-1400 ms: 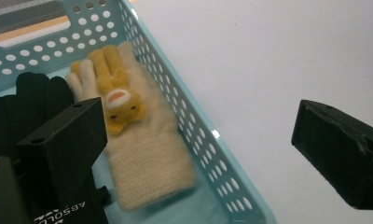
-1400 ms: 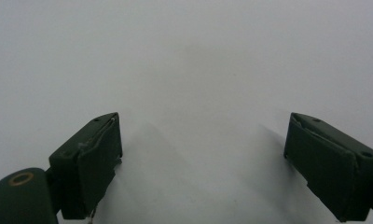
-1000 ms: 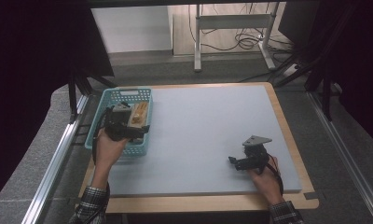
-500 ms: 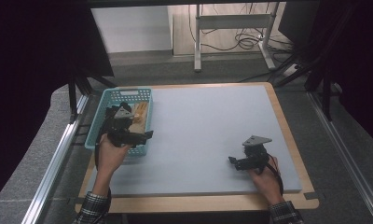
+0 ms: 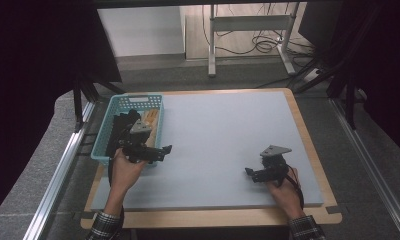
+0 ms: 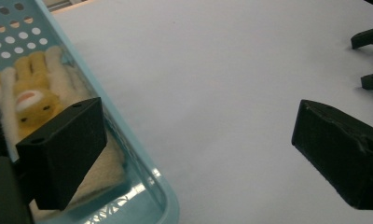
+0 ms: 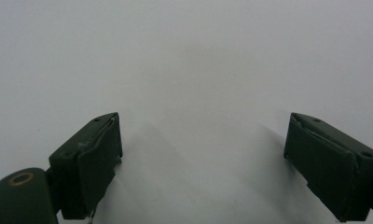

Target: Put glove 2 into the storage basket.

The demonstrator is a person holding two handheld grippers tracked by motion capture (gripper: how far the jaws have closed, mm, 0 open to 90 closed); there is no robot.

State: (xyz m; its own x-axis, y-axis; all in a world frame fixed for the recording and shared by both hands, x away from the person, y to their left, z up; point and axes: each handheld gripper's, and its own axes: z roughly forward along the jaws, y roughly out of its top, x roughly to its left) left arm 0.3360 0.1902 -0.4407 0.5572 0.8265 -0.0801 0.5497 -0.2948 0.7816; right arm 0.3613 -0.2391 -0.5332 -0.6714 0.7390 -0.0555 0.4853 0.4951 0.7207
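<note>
Beside the wide-open left gripper point(image 6: 198, 154), the plush toy point(image 6: 31, 100) lies in its basket point(image 6: 128, 154).

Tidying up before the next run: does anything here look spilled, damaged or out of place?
Nothing stands out. The yellow plush toy lies inside the blue basket at the mat's left edge. The left gripper and right gripper are both open and hold nothing.

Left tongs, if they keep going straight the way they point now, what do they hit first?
Probably nothing nearby: the left tongs point across the bare grey mat toward the right tongs, far off. Depth is hard to judge.
</note>
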